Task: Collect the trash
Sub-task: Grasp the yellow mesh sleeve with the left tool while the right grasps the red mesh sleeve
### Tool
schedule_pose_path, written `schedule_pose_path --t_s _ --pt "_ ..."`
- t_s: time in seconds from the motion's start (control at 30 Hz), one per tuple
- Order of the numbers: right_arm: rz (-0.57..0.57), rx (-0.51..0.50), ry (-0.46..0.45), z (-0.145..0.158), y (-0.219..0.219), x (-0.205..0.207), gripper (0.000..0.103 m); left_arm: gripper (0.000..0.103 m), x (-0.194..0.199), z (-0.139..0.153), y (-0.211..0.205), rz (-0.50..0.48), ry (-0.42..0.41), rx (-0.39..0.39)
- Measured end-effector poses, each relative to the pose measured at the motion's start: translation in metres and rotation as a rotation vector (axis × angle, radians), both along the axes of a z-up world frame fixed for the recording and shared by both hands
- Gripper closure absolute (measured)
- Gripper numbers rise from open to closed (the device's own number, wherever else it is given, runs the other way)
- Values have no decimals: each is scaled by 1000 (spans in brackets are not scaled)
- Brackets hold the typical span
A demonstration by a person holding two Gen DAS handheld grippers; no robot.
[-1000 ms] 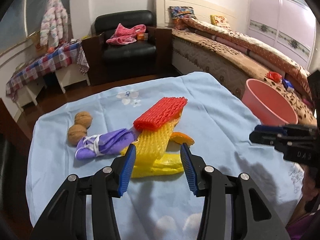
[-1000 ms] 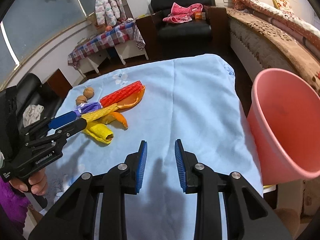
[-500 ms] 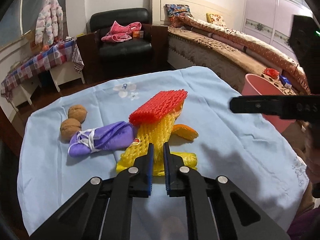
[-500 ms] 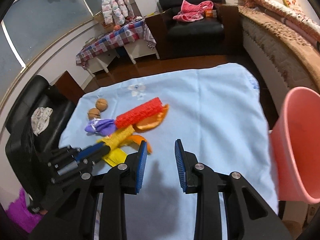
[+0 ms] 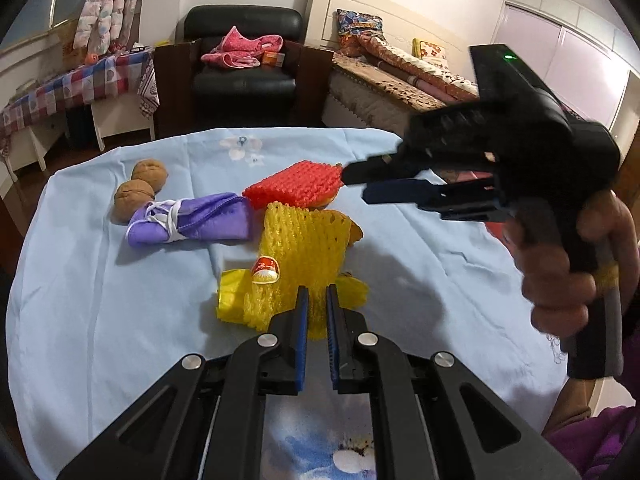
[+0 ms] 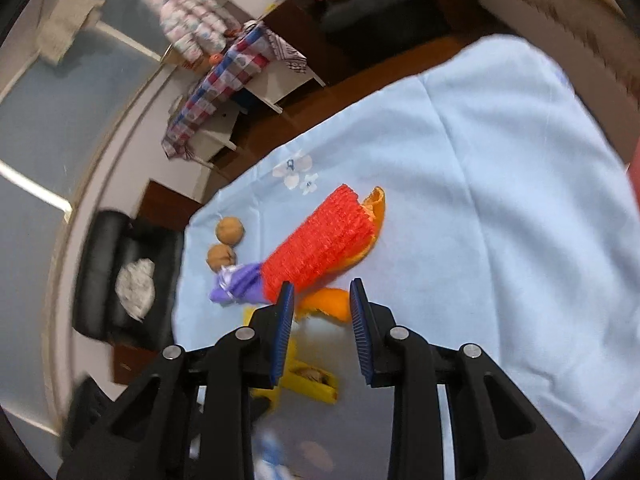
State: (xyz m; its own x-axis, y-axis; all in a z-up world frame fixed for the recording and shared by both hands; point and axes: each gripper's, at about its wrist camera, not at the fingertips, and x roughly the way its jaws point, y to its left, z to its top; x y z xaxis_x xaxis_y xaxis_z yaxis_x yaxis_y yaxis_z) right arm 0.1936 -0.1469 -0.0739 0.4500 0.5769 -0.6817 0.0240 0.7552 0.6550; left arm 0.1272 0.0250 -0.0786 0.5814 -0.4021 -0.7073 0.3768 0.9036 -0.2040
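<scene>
Bright indoor light, right-view motion blur

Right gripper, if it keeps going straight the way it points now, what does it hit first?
Most likely the orange peel, which sits between the open fingers of the right gripper; the red foam net lies just beyond. Depth is hard to judge.

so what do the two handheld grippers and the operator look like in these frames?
Both are matte black plastic. The left gripper and the right gripper have ribbed blue pads on the jaws and silver pivot screws on slotted black linkages. Seen from the left wrist view, the right gripper has a pistol-style handle and a small green light on top. The hand holding it shows a purple sleeve.
</scene>
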Motion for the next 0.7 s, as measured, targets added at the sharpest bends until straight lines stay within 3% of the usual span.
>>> schedule_pose_path --t_s 0.03,0.1,0.43,0.47,0.5,0.6,0.7 --pt "-9 6 7 -1 1 3 73 95 0 0 1 3 -3 -1" --pt "-31 5 20 -2 3 10 58 95 -1 1 2 9 -5 -13" --pt "-93 -58 56 -14 13 31 58 95 -3 0 8 23 15 -53" --pt "-91 -62 50 -14 15 32 62 95 -1 0 9 25 17 -56" --pt "-85 -69 46 -14 15 32 75 95 -1 0 9 27 17 -57" --pt "-66 -96 39 -15 17 31 91 95 -2 2 10 32 18 -63" --pt "-62 -108 6 -11 14 24 92 95 -3 3 11 42 19 -67"
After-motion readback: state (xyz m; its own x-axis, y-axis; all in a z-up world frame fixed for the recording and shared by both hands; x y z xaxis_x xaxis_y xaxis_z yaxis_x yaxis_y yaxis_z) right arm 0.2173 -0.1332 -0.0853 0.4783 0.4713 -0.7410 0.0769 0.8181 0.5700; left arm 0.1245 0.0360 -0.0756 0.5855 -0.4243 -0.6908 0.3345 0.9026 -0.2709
